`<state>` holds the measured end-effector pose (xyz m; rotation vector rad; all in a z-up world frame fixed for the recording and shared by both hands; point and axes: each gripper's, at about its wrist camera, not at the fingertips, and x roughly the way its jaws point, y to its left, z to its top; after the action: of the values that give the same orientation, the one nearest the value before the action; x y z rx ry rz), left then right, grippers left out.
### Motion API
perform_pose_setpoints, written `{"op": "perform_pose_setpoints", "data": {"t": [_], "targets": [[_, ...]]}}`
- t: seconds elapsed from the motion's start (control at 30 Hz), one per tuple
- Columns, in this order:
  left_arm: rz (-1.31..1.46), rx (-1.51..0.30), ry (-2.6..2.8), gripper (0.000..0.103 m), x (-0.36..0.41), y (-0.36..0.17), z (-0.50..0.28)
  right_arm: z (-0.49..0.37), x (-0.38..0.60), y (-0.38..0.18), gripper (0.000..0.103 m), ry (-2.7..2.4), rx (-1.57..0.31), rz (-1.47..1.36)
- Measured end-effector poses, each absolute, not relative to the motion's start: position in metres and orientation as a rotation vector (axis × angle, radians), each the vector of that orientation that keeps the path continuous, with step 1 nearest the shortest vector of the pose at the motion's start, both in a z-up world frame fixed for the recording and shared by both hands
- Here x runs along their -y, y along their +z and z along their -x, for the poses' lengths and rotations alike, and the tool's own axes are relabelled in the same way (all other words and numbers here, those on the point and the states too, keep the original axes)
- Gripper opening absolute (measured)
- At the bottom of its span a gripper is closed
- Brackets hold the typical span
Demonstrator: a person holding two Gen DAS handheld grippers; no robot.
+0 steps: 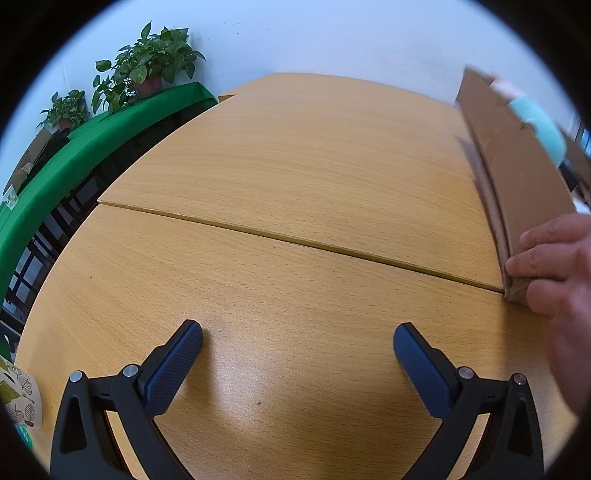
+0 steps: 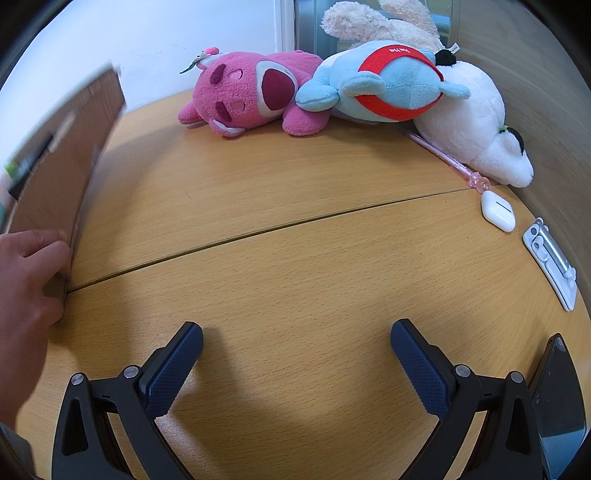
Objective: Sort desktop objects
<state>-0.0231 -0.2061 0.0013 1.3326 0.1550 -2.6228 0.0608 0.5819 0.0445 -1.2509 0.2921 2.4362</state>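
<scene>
Plush toys lie in a heap at the far edge of my table (image 2: pixel 295 229): one pink (image 2: pixel 251 96), one blue with a red band (image 2: pixel 384 88), one white (image 2: pixel 476 136), one cream (image 2: pixel 376 18) behind. One pink pen (image 2: pixel 439 153), one white earbud case (image 2: pixel 498 211), one white folded stand (image 2: pixel 552 264) and one dark phone (image 2: pixel 559 402) lie along the right. A bare hand (image 2: pixel 26 273) grips a cardboard box (image 2: pixel 62 158) between my tools. My right tool (image 2: pixel 296 338) and left tool (image 1: pixel 297 339) both gape wide and empty, well short of everything.

Both wrist views look low across the desk (image 1: pixel 295 177), sharing the blurred, seemingly cardboard box (image 2: pixel 62 155).
</scene>
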Motion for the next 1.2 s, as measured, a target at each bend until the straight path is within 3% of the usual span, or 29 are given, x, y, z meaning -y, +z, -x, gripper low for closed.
{"op": "perform_pose_setpoints", "data": {"t": [1.2], "targets": [[-1.334,-0.153,-2.625,0.103,0.2059,0.0013,0.0234,-0.0576,-0.5797,0.0431,0.103,2.436,-0.290,1.251]]}}
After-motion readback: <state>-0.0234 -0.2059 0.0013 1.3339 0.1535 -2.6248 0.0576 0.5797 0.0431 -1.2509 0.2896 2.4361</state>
